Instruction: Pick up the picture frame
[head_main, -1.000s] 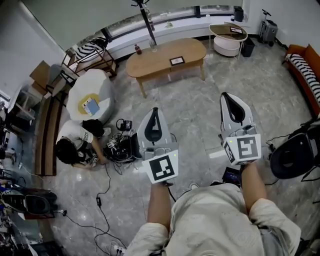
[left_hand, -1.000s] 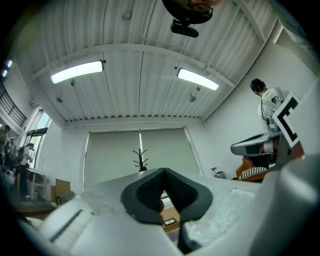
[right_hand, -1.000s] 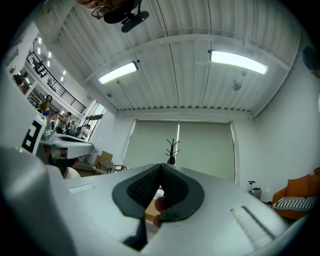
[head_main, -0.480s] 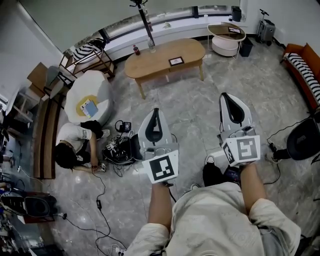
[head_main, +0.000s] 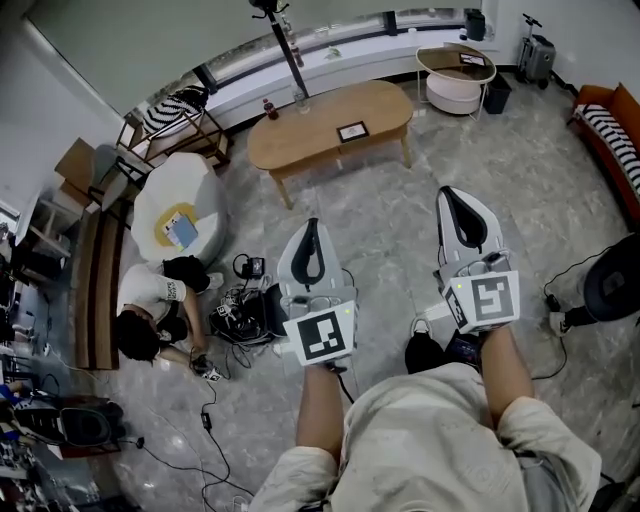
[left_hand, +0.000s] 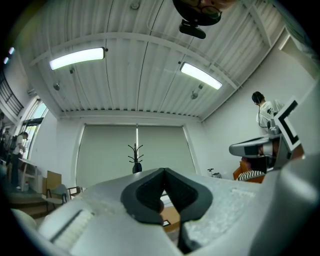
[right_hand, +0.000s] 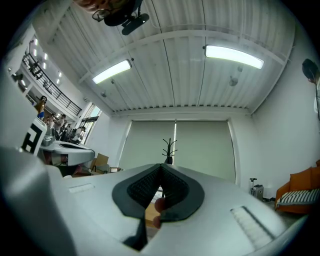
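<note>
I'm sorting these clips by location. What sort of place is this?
Probably a lounge-style room used as a recording space: it has an oval wooden coffee table and an orange sofa, plus a sprawling tangle of cables and gear.

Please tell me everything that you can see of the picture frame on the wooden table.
The picture frame is a small rectangle with a dark border and a pale middle. It sits on the oval wooden table, right of the table's centre and close to its near edge, with its long side roughly along that edge. Only the table touches it. It is too small to tell its material, or whether it lies flat or leans.
</note>
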